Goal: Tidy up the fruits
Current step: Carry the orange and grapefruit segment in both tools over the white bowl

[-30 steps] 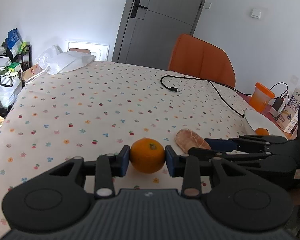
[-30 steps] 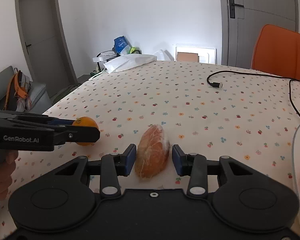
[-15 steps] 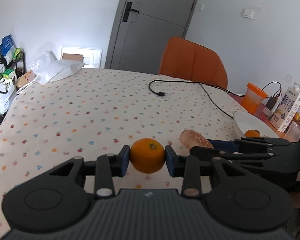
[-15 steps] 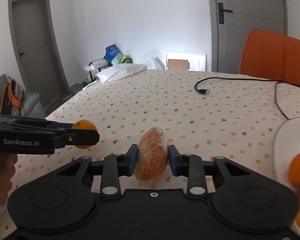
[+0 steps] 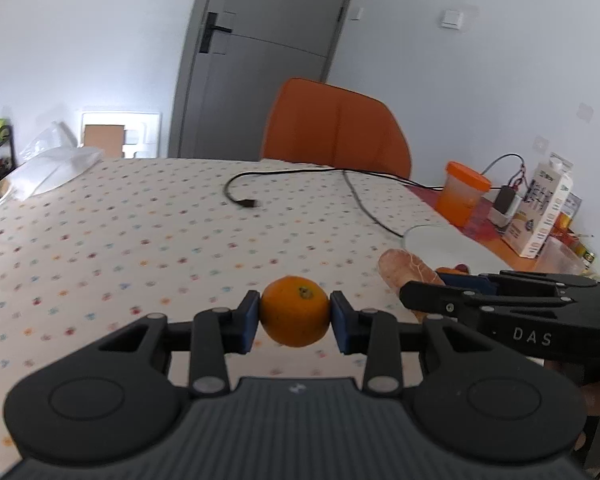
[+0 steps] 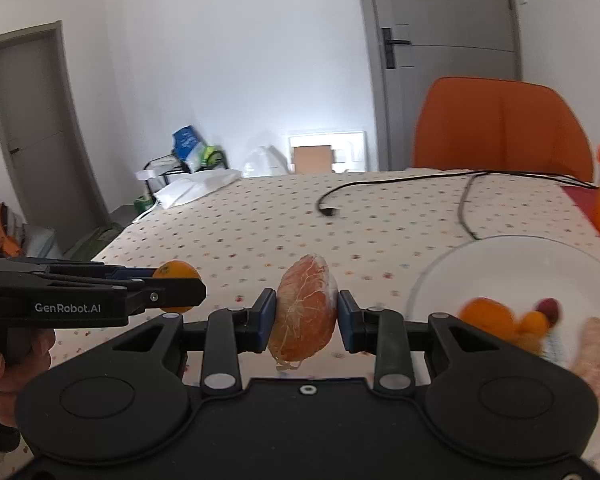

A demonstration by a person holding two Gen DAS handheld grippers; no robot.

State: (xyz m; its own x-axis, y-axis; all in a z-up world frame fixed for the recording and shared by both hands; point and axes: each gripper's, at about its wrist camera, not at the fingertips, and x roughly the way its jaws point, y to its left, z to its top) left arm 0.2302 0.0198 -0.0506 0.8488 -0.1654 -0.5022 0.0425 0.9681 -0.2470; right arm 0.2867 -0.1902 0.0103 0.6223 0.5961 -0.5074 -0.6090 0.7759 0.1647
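The left gripper (image 5: 295, 312) has its blue pads pressed on both sides of an orange (image 5: 294, 311), which hangs clear above the table (image 5: 140, 220) with its dotted cloth. Just to its right, the right gripper (image 6: 306, 316) is clamped on a peeled segment (image 6: 305, 314), pale orange with white pith threads, stood on end between the pads and also lifted off the cloth. The two tools sit side by side at about the same height, the orange a little left of the segment. To the right of both is a white plate (image 6: 500, 256), near the table's right edge; on it lie another orange, a smaller orange fruit, something dark red and a pinkish piece, all blurred. A black cable (image 5: 300, 184) trails across the far half of the cloth. An orange chair (image 5: 336, 128) stands behind the table, and an orange-lidded cup (image 5: 462, 194) and a carton (image 5: 546, 210) stand at the far right.
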